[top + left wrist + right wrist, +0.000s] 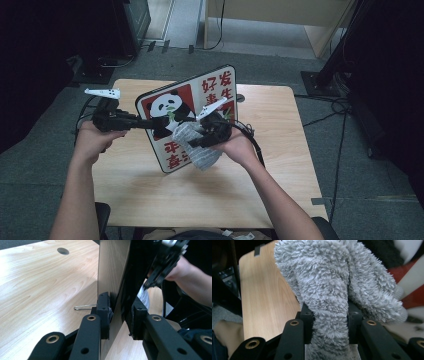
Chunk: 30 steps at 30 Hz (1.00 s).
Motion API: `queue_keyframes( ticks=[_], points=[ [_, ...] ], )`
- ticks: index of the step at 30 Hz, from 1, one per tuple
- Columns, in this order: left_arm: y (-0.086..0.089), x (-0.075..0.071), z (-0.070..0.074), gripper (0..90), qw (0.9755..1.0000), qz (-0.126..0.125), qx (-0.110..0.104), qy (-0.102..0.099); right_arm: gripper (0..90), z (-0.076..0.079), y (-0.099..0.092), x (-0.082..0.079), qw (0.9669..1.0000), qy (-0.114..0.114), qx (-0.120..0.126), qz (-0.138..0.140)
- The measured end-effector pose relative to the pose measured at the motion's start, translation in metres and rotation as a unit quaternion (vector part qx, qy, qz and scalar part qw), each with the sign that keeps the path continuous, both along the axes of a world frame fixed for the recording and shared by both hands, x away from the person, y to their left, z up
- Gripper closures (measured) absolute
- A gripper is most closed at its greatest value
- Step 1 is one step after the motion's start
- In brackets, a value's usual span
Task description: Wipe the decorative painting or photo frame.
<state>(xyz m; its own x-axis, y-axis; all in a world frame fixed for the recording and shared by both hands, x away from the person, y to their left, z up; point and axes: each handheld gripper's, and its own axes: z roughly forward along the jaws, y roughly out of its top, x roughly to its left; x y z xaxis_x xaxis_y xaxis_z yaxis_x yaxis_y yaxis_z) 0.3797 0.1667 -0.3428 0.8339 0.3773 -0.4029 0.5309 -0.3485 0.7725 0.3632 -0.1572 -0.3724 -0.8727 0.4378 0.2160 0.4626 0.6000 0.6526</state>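
A board (212, 82) printed with a panda and red characters stands tilted on edge above the wooden table (150, 195). My left gripper (150, 123) clamps the board's left edge. In the left gripper view its two pads sit against either face of the board (112, 272), with the gripper (121, 308) shut on it. My right gripper (200, 137) is shut on a fluffy grey cloth (202, 156) that lies against the board's printed face. In the right gripper view the cloth (329, 277) bulges up between the jaws of that gripper (329, 315). The other hand's gripper (160, 272) is beyond the board.
A thin metal wire clip (83, 307) lies on the table near the board's foot. A round cable hole (63, 250) is at the table's far side. A black cable (255, 142) trails from the right gripper. Dark stands and cables are on the floor around the table.
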Motion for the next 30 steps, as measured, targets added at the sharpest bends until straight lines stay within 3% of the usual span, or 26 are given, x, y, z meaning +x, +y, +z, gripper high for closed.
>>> queue_keyframes(
  ticks=[18,30],
  points=[
    [0.0,0.0,0.001,76.3,1.0,0.005,0.0,-0.006,68.4,0.081,0.025,0.013,0.9985,-0.05,0.004,0.02],
    [0.0,0.0,0.0,76.6,0.9999,0.007,-0.001,-0.011,68.3,0.137,0.046,0.018,0.9968,-0.077,0.014,0.018]
  ],
)
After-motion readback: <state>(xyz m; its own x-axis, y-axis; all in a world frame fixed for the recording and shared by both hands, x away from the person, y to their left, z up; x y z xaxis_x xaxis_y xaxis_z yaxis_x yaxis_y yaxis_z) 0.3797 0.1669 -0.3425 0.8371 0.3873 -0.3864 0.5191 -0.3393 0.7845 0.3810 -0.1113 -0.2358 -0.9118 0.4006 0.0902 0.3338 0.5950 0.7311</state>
